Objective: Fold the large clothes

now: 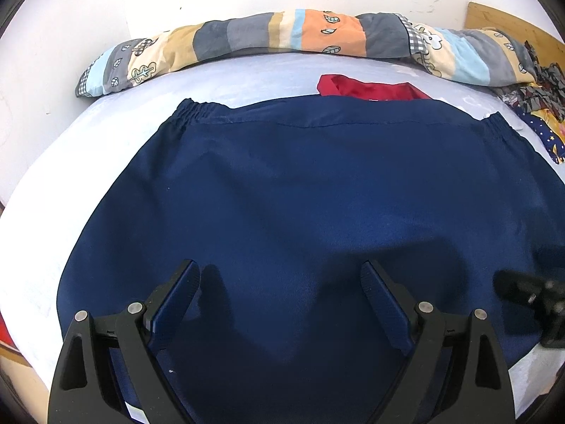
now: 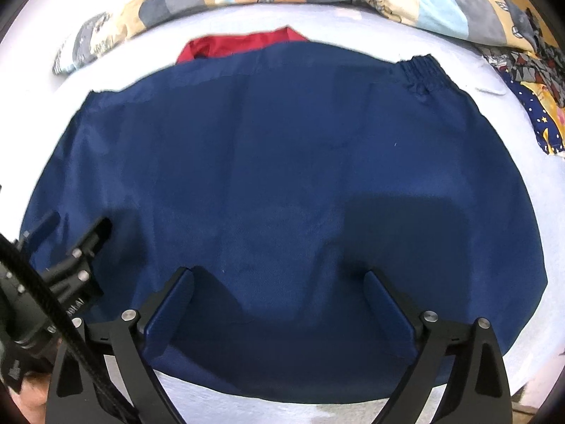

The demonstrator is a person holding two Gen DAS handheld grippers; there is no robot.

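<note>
A large navy blue garment point(image 1: 300, 194) with an elastic hem lies spread flat on the white bed; it also fills the right wrist view point(image 2: 282, 176). A red part point(image 1: 370, 90) shows beyond its far edge, also in the right wrist view point(image 2: 240, 44). My left gripper point(image 1: 280, 279) is open and empty just above the garment's near part. My right gripper point(image 2: 279, 282) is open and empty over the garment's near edge. The right gripper shows blurred at the left wrist view's right edge point(image 1: 536, 296). The left gripper shows at the right wrist view's left side point(image 2: 67, 268).
A rolled patchwork quilt point(image 1: 282, 35) lies along the far side of the bed sheet point(image 1: 53, 176) against the white wall. Patterned clothes point(image 1: 540, 106) are piled at the far right by a wooden headboard point(image 1: 512, 24). Bare sheet shows near my right gripper point(image 2: 282, 410).
</note>
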